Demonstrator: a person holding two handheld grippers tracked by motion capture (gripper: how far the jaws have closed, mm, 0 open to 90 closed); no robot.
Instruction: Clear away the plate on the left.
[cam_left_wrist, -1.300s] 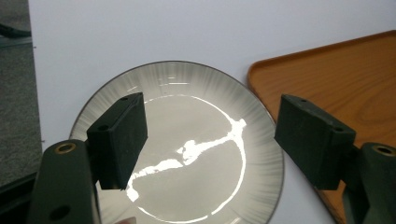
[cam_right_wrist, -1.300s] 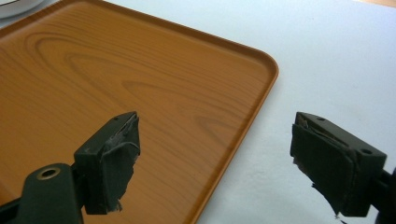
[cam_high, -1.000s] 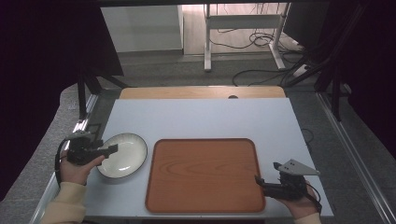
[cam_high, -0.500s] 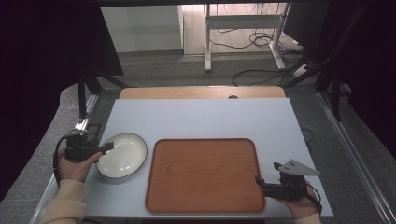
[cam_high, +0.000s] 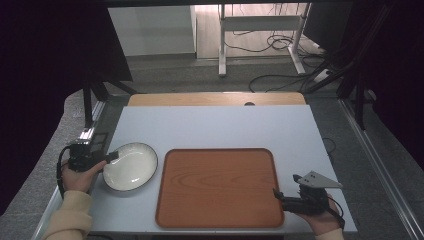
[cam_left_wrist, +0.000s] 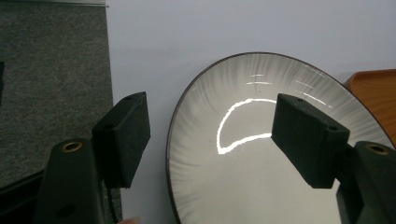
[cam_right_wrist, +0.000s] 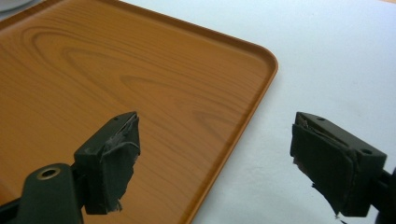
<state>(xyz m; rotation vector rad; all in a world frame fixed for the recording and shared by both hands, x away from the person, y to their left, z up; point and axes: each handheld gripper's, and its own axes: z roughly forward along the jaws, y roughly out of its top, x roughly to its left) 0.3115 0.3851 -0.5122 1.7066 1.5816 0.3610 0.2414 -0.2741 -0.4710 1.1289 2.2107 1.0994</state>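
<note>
Left gripper (cam_left_wrist: 212, 140): jaws wide, just closing, astride plate (cam_left_wrist: 261, 154) rim, apparently untouched. Seat deeper before clamping. Right gripper (cam_right_wrist: 215, 158): wide, empty.

Grey carpet floor (cam_high: 200, 75) around the white table (cam_high: 215, 125), a metal stand (cam_high: 260, 30) and cables (cam_high: 272, 45) behind, dark curtains (cam_high: 45, 60) at both sides

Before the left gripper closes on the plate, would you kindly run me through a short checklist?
1. Left gripper jaws, just closing a little, straddle the plate rim: ok.
2. Pads pressing the rim: not ok, gaps either side.
3. Plate flat on the table: ok.
4. Tray bare to receive it: ok.
5. Right gripper open at the tray's corner, apart from the plate: ok.
6. Lower jaw under the rim: cannot tell.
</note>
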